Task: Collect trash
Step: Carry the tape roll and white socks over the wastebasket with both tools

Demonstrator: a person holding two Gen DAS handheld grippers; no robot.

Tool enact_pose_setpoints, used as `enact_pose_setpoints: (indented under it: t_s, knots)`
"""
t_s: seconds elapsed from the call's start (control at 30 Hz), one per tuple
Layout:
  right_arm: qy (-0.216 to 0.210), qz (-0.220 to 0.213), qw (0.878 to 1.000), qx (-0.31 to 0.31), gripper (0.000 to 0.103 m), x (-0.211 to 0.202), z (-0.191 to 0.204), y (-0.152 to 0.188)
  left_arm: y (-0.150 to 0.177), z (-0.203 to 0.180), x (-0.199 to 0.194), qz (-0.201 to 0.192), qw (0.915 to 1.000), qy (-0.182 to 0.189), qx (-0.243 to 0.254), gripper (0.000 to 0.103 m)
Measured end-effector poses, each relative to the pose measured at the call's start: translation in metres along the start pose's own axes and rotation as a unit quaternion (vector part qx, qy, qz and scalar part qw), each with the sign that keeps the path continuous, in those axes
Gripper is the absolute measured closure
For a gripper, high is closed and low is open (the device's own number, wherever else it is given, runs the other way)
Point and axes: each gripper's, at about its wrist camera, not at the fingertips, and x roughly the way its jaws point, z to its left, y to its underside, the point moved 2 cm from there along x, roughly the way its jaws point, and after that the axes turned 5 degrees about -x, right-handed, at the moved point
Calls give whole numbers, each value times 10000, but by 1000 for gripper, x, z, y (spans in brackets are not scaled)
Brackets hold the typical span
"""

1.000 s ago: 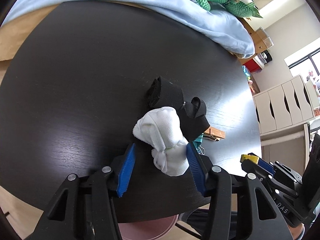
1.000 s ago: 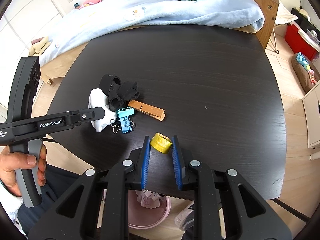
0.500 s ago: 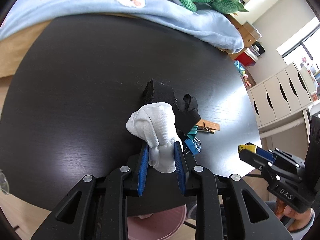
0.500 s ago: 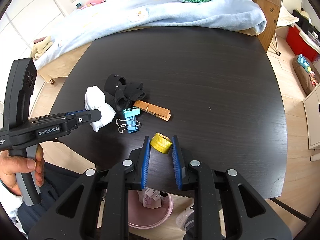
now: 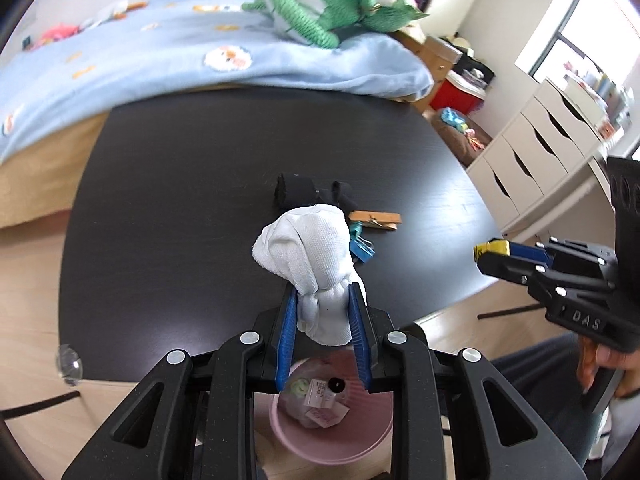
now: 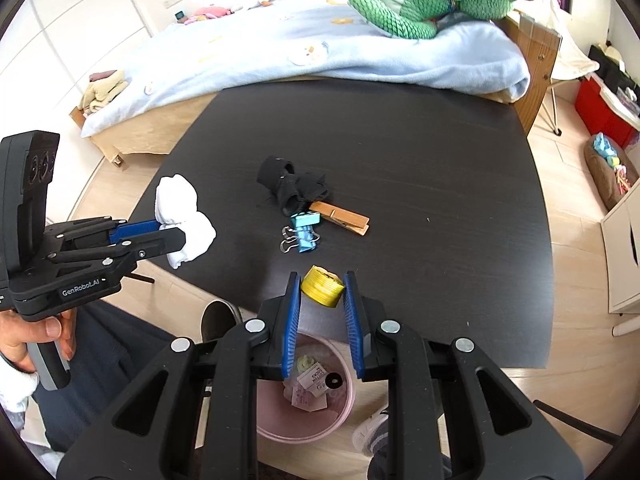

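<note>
Above the near edge of the dark round table (image 6: 420, 152), the left gripper (image 5: 323, 312) is clamped on a white rolled sock (image 5: 310, 256), lifted with its long axis pointing forward and up. The right gripper (image 6: 320, 300) holds a small yellow tape roll (image 6: 322, 285) between its fingers, over the pink plastic trash bin (image 6: 344, 412).

A dark wood-grain table (image 6: 440, 184) carries a small cluster near its middle — a bunched black sock (image 6: 291, 186), a wooden clothespin (image 6: 340, 218) touching the sock's edge, and light-blue binder clips (image 6: 303, 230) just beside both. A pale wood floor (image 6: 580, 264) surrounds the table, and on it, below the near table edge, stands a pink waste bin (image 6: 344, 408) with paper scraps inside — while a bed under a light-blue blanket (image 6: 320, 40) sits beyond the far edge, a green plush toy (image 6: 404, 4) lying on it.
</note>
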Motion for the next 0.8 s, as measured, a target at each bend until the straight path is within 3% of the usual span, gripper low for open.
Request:
enact_pose_setpoints:
  t_s: [0.47,0.8]
  knots:
    - [-73,-190,9989,-428,82,-52,39,35,42,-25,-48,-188,9983,97,552,78]
    - [-296,3,9982,-526,82,-53,59,72,72,-27,-64,-171,9979,164,609,78]
